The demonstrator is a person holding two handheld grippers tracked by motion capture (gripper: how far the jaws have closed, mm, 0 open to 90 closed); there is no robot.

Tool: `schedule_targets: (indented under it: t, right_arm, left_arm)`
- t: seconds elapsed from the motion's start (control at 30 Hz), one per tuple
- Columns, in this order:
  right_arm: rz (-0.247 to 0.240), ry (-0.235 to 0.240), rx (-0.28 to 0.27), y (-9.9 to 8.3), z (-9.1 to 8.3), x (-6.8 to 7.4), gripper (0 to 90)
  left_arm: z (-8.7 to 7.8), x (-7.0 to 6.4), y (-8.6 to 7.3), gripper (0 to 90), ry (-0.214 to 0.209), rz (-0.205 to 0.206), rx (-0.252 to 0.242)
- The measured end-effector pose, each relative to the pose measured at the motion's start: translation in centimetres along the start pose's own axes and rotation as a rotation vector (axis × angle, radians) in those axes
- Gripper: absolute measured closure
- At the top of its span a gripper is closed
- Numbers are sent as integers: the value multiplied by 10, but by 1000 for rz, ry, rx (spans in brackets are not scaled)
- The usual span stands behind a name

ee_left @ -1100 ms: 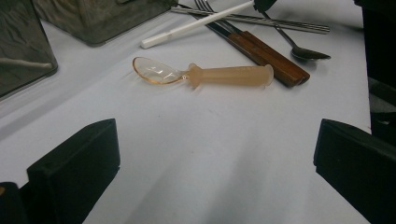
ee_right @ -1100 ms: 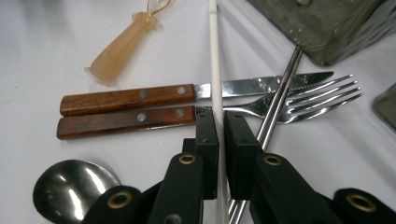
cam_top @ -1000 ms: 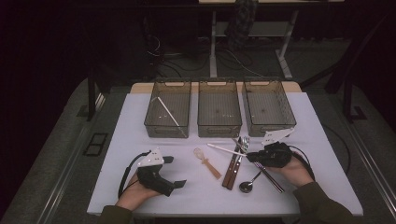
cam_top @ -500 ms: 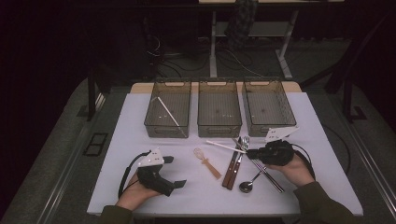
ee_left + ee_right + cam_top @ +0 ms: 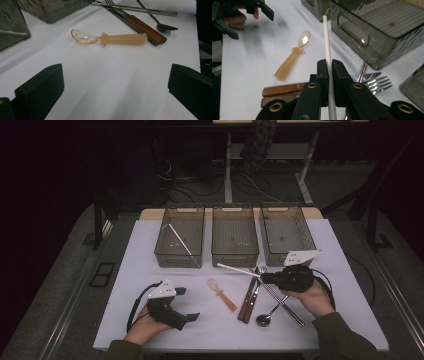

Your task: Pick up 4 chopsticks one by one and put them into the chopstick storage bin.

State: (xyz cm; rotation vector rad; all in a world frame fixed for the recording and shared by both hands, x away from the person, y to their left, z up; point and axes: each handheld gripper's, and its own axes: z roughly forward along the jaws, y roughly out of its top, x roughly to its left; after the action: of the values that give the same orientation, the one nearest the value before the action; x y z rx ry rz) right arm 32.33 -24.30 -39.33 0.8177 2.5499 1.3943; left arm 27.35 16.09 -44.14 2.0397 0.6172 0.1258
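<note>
High view: the white table (image 5: 150,250) stands in a dark room, with three smoky clear bins (image 5: 235,237) along its far edge. Just in front of the middle bin, your right gripper (image 5: 263,277) is clamped on a white stick (image 5: 237,269), whose long axis runs leftward, lifted off the table. Your left gripper (image 5: 187,304) rests spread wide, well left of the middle bin. No writing is readable.

Three bins (image 5: 235,240) stand side by side at the back of the counter (image 5: 150,325), a stick (image 5: 176,239) in the left one. In front lie a spoon (image 5: 222,293), then knife (image 5: 248,297) and fork (image 5: 258,287) to its right.
</note>
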Motion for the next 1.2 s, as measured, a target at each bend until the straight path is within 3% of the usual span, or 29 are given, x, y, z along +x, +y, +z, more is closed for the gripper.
schedule_targets:
  t: [0.6, 0.97, 1.2]
  right_arm:
    - [0, 18, -84, 26, 7, 7, 850]
    - [-11, 21, -99, 34, 7, 9, 850]
    - [-25, 11, -103, 45, 15, 8, 850]
  left_arm:
    - [0, 0, 0, 0, 3, -4, 0]
    - [1, 0, 0, 0, -1, -1, 3]
    - [1, 0, 0, 0, 1, -8, -1]
